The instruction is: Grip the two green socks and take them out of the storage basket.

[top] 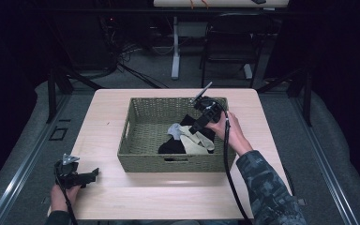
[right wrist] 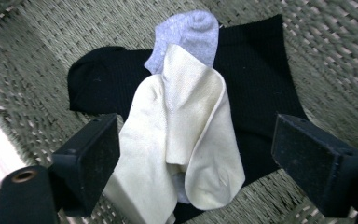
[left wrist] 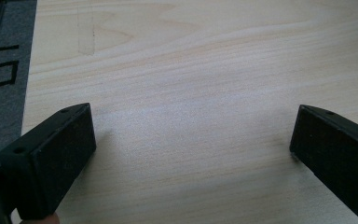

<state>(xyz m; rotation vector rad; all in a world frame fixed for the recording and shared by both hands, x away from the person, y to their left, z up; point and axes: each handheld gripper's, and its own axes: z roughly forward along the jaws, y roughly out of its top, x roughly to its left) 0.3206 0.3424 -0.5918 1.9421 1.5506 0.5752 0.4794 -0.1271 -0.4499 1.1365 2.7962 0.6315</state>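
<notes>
A cream sock [right wrist: 186,140] lies folded over a grey sock [right wrist: 186,39] and black sock [right wrist: 256,79] inside the woven basket [top: 136,157]

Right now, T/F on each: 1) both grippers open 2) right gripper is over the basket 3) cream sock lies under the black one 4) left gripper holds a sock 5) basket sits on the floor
1) True: left gripper and right gripper both have their jaws spread.
2) True: it hovers inside the wicker basket, above the socks.
3) False: the cream sock lies on top of the black sock.
4) False: it is empty, over bare table.
5) False: the basket sits on the table.
</notes>
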